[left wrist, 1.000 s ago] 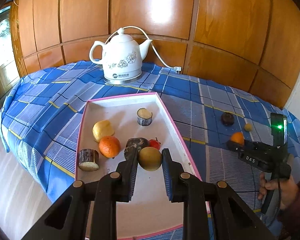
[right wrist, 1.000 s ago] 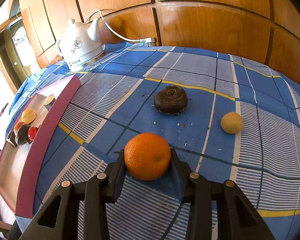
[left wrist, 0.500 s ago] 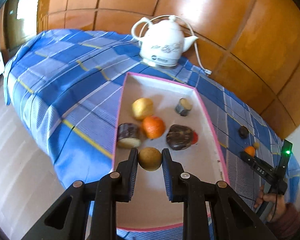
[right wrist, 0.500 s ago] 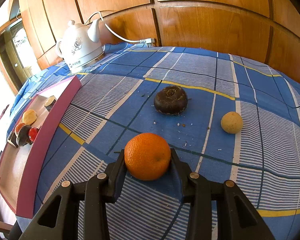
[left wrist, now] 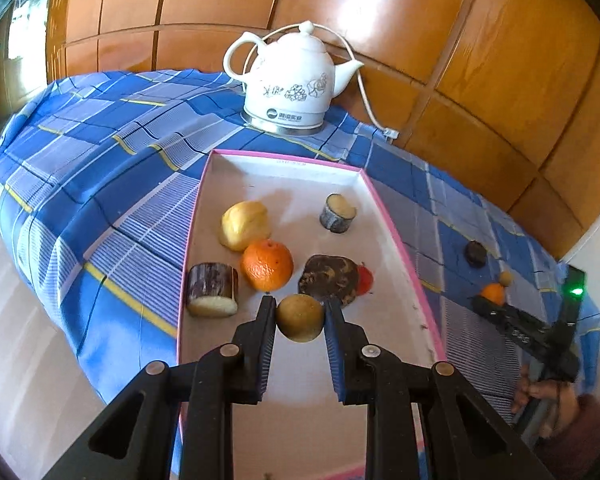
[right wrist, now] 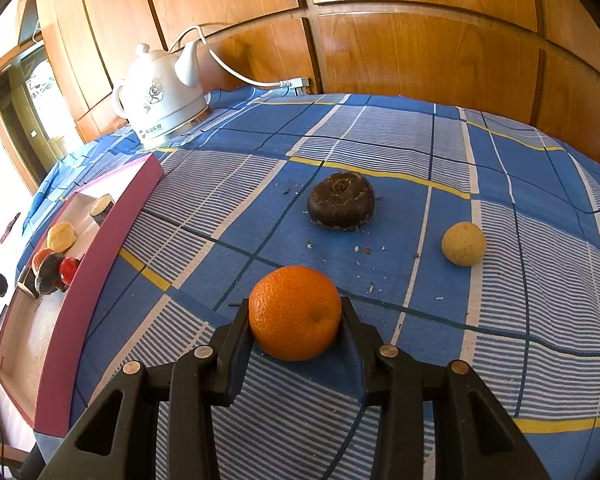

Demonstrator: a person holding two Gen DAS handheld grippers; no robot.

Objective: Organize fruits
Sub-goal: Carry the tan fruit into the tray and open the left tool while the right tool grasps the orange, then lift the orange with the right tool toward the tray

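My left gripper [left wrist: 300,314] is shut on a small tan round fruit [left wrist: 300,319] and holds it low over the near half of the pink-rimmed tray [left wrist: 392,236]. In the tray lie a yellow fruit [left wrist: 245,225], an orange [left wrist: 267,265], a dark brown lump [left wrist: 332,278], a red fruit [left wrist: 365,279] and two cut log-like pieces [left wrist: 212,289]. My right gripper [right wrist: 296,318] is shut on an orange [right wrist: 295,313] resting on the blue checked cloth [right wrist: 420,152]. Beyond it lie a dark brown round fruit [right wrist: 341,205] and a small tan fruit [right wrist: 463,243].
A white electric kettle [left wrist: 290,88] with its cord stands behind the tray against the wood-panelled wall [left wrist: 380,12]. The table edge drops off to the left of the tray. A person's hand [left wrist: 548,394] holds the right gripper at the far right of the left wrist view.
The left gripper has carried the tan fruit from the tray's middle toward its near left part and rolled, sinking a little. The right gripper and its orange have stayed still.
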